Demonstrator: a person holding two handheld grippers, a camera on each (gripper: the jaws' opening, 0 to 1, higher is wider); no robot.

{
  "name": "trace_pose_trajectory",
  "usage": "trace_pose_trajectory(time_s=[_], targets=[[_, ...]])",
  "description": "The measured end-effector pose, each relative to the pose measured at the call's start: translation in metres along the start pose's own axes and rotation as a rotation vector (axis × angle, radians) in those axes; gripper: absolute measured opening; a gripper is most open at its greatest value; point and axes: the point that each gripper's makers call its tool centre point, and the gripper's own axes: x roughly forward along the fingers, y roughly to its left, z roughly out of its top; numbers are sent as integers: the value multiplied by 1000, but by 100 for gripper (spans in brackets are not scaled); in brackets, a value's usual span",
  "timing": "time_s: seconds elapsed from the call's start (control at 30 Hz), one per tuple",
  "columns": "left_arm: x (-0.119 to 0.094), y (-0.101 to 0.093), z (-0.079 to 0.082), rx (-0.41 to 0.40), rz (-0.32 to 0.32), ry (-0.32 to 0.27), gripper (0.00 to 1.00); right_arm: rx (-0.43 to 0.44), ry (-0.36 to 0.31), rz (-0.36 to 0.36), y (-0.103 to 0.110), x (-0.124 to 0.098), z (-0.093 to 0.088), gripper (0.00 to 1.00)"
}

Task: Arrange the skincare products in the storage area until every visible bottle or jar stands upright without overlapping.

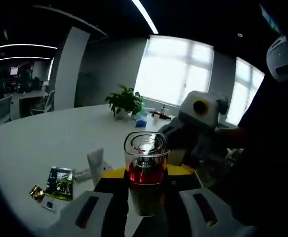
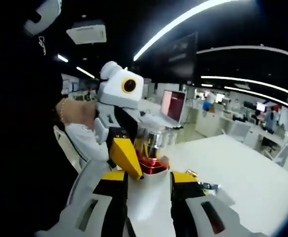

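Taking the red bottle (image 1: pixel 145 165) as the landmark and reading the left gripper view from its left edge: a dark foil sachet (image 1: pixel 60 182) and a small gold packet (image 1: pixel 36 192) lie flat on the white table (image 1: pixel 45 138), well to the left of the bottle. Nearer it, a white tube (image 1: pixel 96 165) stands or leans; which of the two I cannot tell. Behind the bottle sits a leafy potted plant (image 1: pixel 125 101), and to its right the right gripper (image 1: pixel 183 148) reaches in.

The bottle is a clear, squarish block with thick walls, red liquid in its lower half and a shiny cap. It stands upright, raised between the two tools above the table. I judge it heavy for its size, rigid, smooth enough to slip, and liable to crack if dropped; the flat side walls low on the body look the safest hold, not the cap.

The left gripper (image 1: pixel 146 210) has white jaws with black-and-yellow pads; they flank the bottle's base, but whether they pinch it I cannot tell.

In the right gripper view, the left gripper (image 2: pixel 126 158) presses a yellow pad against the bottle (image 2: pixel 151 153), which sits just beyond the right gripper (image 2: pixel 148 207); its jaws stand apart around a white gap, contact unclear.
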Motion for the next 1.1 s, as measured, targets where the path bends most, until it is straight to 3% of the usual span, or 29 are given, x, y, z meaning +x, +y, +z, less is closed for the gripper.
trace_pose_trajectory(time_s=[0.23, 0.6, 0.93, 1.1], targets=[[-4, -5, 7, 38, -59, 10, 21, 23, 20, 69, 6, 1, -9, 26], [2, -24, 13, 142, -157, 81, 22, 62, -67, 169, 16, 4, 2, 23], [9, -28, 7, 189, -221, 142, 22, 69, -95, 154, 17, -2, -3, 18], [12, -28, 6, 181, -233, 133, 23, 84, -121, 141, 16, -5, -4, 18]])
